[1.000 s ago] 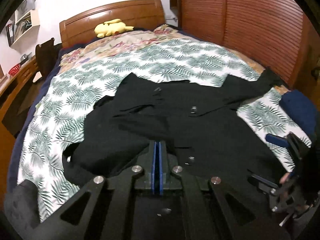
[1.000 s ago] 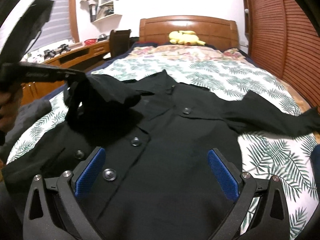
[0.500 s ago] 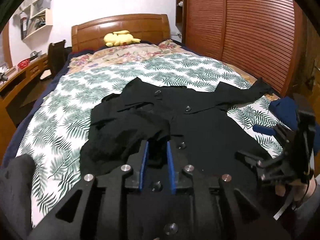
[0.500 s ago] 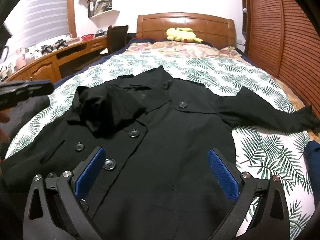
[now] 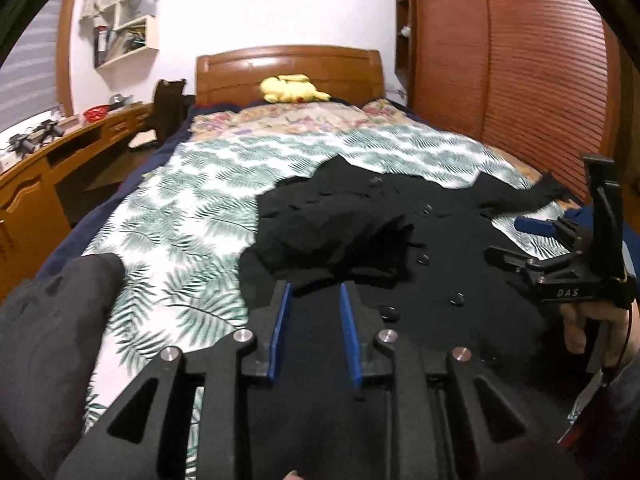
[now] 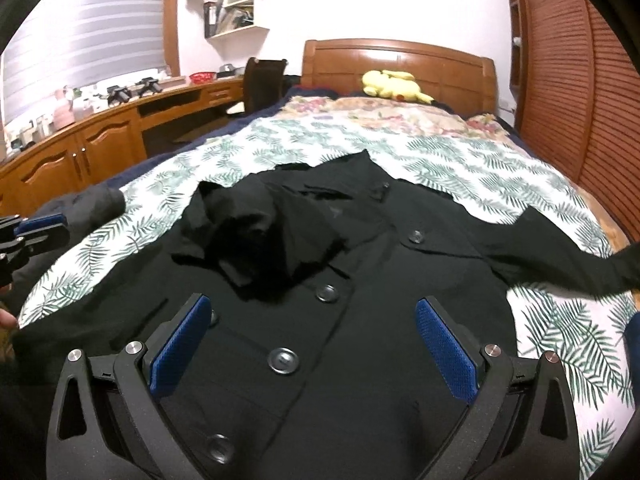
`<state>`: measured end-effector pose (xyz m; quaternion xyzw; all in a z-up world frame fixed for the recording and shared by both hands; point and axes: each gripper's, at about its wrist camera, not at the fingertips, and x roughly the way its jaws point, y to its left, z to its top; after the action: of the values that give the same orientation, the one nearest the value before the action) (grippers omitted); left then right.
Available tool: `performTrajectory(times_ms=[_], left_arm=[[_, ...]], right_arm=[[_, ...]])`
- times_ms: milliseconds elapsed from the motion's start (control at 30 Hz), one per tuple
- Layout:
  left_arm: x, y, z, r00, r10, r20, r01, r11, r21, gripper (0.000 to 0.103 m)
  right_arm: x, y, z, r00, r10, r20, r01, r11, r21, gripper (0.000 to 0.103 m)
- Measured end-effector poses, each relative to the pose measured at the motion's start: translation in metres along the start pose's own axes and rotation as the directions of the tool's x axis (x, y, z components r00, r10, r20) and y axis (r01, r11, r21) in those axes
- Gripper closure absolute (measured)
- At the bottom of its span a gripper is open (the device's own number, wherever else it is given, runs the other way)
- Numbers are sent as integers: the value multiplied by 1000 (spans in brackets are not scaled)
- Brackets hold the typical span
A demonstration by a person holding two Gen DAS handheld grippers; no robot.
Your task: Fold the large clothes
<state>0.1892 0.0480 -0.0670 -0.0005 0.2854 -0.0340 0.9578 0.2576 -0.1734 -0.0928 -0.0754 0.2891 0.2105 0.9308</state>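
A black buttoned coat (image 6: 360,300) lies face up on the bed, also in the left wrist view (image 5: 440,280). Its left sleeve (image 6: 260,236) lies bunched on the chest; the other sleeve (image 6: 560,256) stretches out to the right. My left gripper (image 5: 314,292) is open and empty, just short of the bunched sleeve (image 5: 340,240). My right gripper (image 6: 312,312) is wide open and empty above the coat's front buttons; it also shows in the left wrist view (image 5: 516,244).
The bed has a fern-print cover (image 5: 180,220) and a wooden headboard (image 6: 400,60) with a yellow plush toy (image 6: 392,84). A grey garment (image 5: 52,320) lies at the left edge. A wooden desk (image 6: 100,140) runs along the left; louvred wardrobe doors (image 5: 520,80) stand right.
My left gripper opened and let go of the sleeve, which dropped bunched onto the coat's chest. The left gripper drew back toward the coat's left edge. The right gripper stayed open over the coat.
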Motion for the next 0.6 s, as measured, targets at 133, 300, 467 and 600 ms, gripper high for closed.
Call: performTrajectory(times_ms=[133, 300, 467, 600], left_arm=[[-8, 18, -4, 999, 25, 23, -25, 1000, -19, 79], [-19, 37, -3, 998, 39, 48, -36, 998, -46, 78], [-32, 53, -2, 995, 54, 85, -49, 997, -67, 77], [-39, 62, -2, 993, 66, 96, -58, 995, -76, 76]], right_arm=[[6, 18, 17, 1000, 4, 6, -4, 1000, -15, 0], [20, 43, 40, 1000, 25, -12, -26, 997, -70, 0], [44, 67, 66, 998, 53, -44, -58, 992, -110, 0], [71, 81, 81, 994, 45, -96, -59, 988, -139, 1]])
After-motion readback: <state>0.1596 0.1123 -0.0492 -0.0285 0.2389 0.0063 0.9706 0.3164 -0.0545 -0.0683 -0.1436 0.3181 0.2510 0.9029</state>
